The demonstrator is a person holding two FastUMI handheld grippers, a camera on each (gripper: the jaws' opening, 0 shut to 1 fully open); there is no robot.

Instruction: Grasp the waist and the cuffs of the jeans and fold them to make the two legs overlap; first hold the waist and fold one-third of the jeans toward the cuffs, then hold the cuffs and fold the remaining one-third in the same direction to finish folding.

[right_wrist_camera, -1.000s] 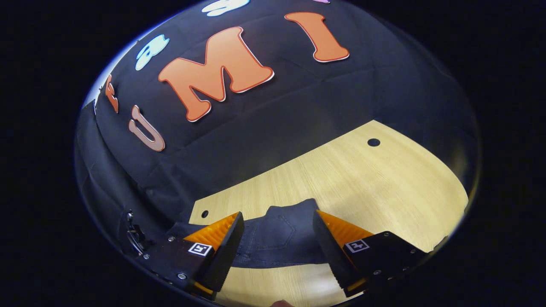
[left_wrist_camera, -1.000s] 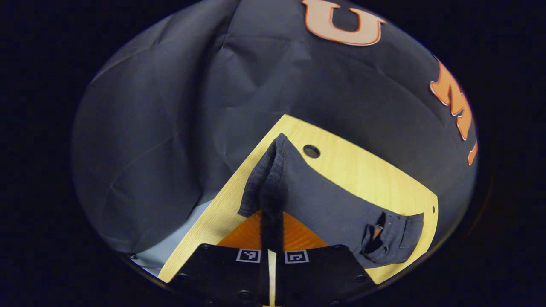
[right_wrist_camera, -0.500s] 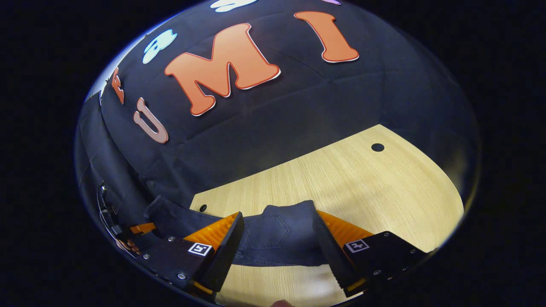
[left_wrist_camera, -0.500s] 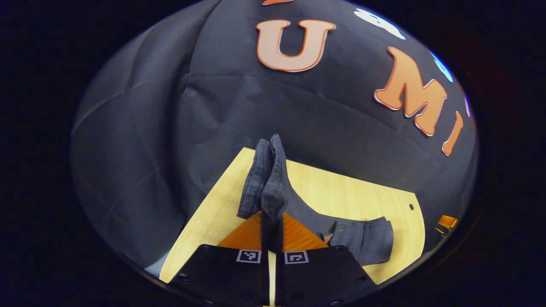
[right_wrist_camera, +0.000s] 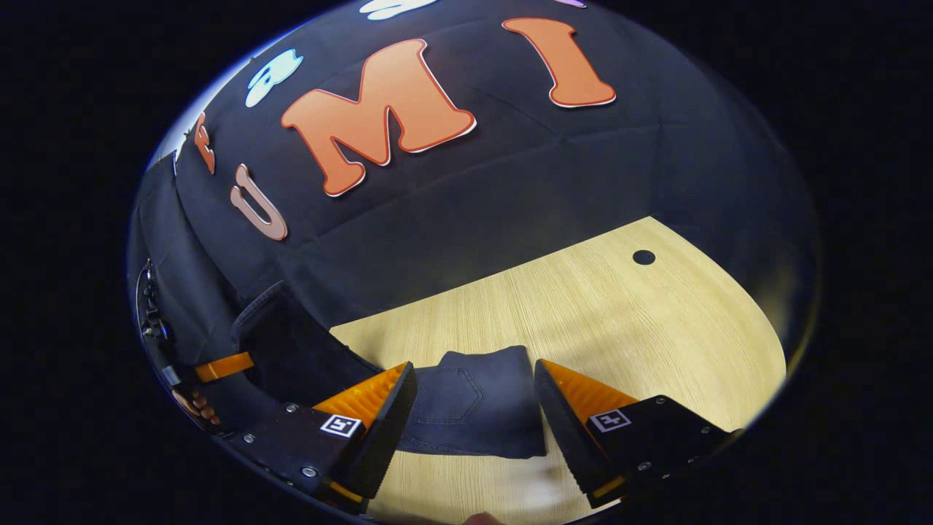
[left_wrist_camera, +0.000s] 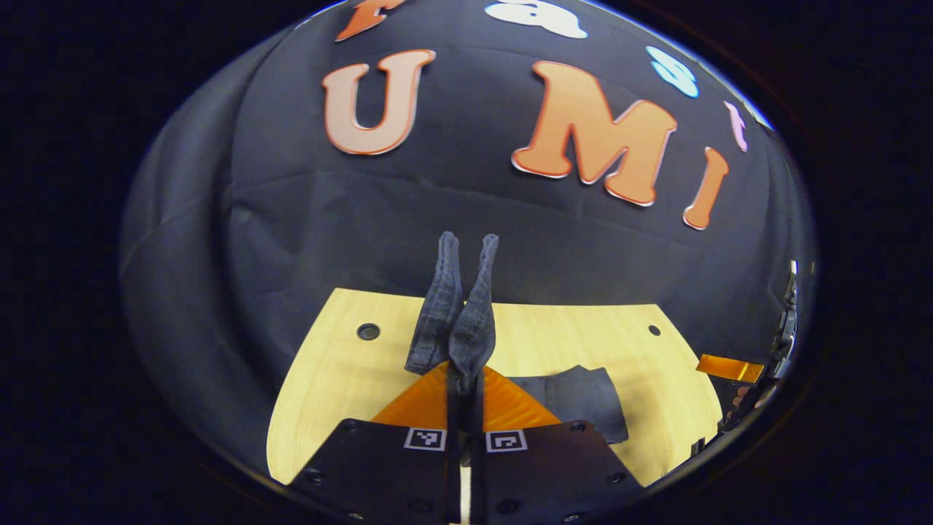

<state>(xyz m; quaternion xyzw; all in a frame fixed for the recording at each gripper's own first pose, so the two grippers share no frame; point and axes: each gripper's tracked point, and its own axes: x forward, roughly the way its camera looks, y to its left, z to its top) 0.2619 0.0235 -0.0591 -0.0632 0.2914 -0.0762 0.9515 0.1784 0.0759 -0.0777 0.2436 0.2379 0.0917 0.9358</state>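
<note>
Left gripper (left_wrist_camera: 464, 379) is clamped on the cuff end of the dark charcoal denim jeans (left_wrist_camera: 466, 321). Two cuff edges stick up side by side past the fingertips, so both legs are pinched together. That fits the final fold: cuffs lifted off the table so the last third can swing over the rest.

The rest of the jeans lies on the pale wood-grain table (left_wrist_camera: 328, 379), a flat folded block just right of the left gripper's fingers. In the right gripper view the same block (right_wrist_camera: 474, 408) shows a back pocket facing up, so the waist third looks already folded over. That's a judgement; the layers aren't clearly visible.

Right gripper (right_wrist_camera: 474, 415) is spread wide, holding nothing. Its fingers straddle the folded block from above, probably hovering to steady or receive the fold. I can't tell whether the tips touch the cloth.

In that view the raised leg section (right_wrist_camera: 284, 343) rises at the left edge, with the left gripper and the hand holding it below it.

Count: one pair of jeans, two cuffs in the pinch, one back pocket showing, two grippers, one table. Two dark round holes in the tabletop in the left gripper view, one large (left_wrist_camera: 368, 332) and one small (left_wrist_camera: 654, 330).
</note>
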